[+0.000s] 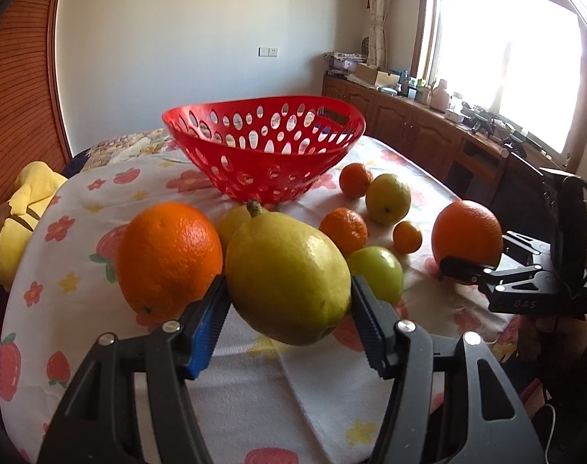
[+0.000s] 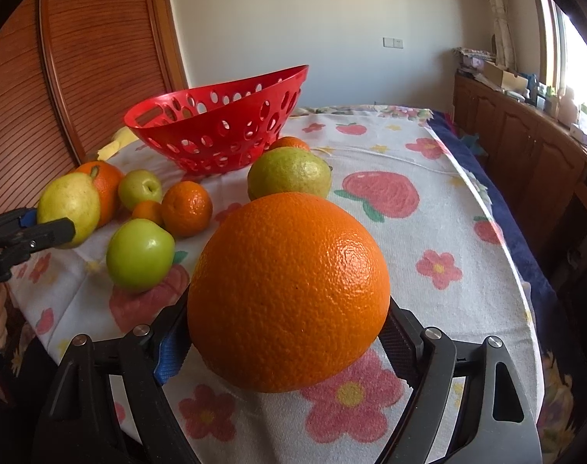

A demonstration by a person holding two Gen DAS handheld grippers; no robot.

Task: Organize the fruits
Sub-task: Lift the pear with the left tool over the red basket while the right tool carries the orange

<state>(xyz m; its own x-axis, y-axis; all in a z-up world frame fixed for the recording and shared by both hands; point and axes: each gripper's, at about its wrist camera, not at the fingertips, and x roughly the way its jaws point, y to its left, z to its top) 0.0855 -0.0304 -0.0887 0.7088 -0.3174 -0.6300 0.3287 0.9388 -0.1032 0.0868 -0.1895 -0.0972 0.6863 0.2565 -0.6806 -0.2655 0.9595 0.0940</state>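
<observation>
pear and orange clamped in claws.

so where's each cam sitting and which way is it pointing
Left wrist: sits on the left claw, looking down along its fingers at the pear it grips, the red basket beyond; the right claw and a hand show at right.
Right wrist: sits on the right claw, looking over the big orange it grips, the basket at upper left; the left claw and a hand show at the left edge.
Shared: basket, floral cloth, the loose fruit, and each other's claw.
</observation>
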